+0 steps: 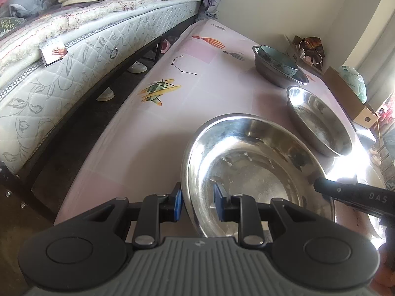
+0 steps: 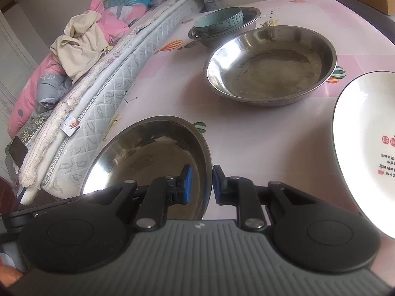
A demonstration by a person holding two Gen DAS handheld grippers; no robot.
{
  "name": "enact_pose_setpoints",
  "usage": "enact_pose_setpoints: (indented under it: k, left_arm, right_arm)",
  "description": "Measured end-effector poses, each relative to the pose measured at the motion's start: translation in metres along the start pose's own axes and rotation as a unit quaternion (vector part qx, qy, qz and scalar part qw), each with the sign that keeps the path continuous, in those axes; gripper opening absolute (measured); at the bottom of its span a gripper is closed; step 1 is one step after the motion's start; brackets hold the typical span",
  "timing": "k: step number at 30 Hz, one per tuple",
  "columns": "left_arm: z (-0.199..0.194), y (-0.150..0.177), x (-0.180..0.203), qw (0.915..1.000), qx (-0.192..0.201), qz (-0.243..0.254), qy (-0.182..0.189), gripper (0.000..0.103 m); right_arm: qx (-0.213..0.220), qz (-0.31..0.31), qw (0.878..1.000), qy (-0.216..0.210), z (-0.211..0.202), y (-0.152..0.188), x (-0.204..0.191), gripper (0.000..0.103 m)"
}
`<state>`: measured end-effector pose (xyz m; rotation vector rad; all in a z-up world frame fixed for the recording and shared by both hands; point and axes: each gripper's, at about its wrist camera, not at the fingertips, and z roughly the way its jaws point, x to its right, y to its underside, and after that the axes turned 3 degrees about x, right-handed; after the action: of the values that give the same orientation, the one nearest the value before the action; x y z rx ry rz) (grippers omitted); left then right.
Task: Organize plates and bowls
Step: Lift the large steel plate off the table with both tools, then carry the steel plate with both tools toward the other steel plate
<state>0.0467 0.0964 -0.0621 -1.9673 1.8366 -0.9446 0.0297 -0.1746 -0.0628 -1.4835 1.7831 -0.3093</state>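
A large steel bowl sits on the pink table nearest me. My left gripper straddles its left rim with a gap at each pad. My right gripper straddles its right rim, also with a small gap. A second steel bowl stands beyond it. At the back a teal ceramic bowl rests inside a third steel bowl. A white plate with red and black writing lies at the right.
A mattress with bedding runs along the table's left side, with shoes on the floor under it. A cardboard box and a bag stand at the table's far right corner.
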Motion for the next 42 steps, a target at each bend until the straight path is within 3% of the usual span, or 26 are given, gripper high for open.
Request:
enact_pose_setpoints:
  k: [24,42]
  left_arm:
    - [0.008,-0.001,0.016,0.9994,-0.008,0.030,-0.014,0.038]
    - [0.010,-0.003,0.020,0.9992,-0.009,0.037,-0.013,0.040]
  right_arm:
    - [-0.002,0.005,1.000,0.002,0.001,0.001,0.003,0.018]
    - [0.000,0.009,1.000,0.007,-0.003,0.001,0.007,0.018]
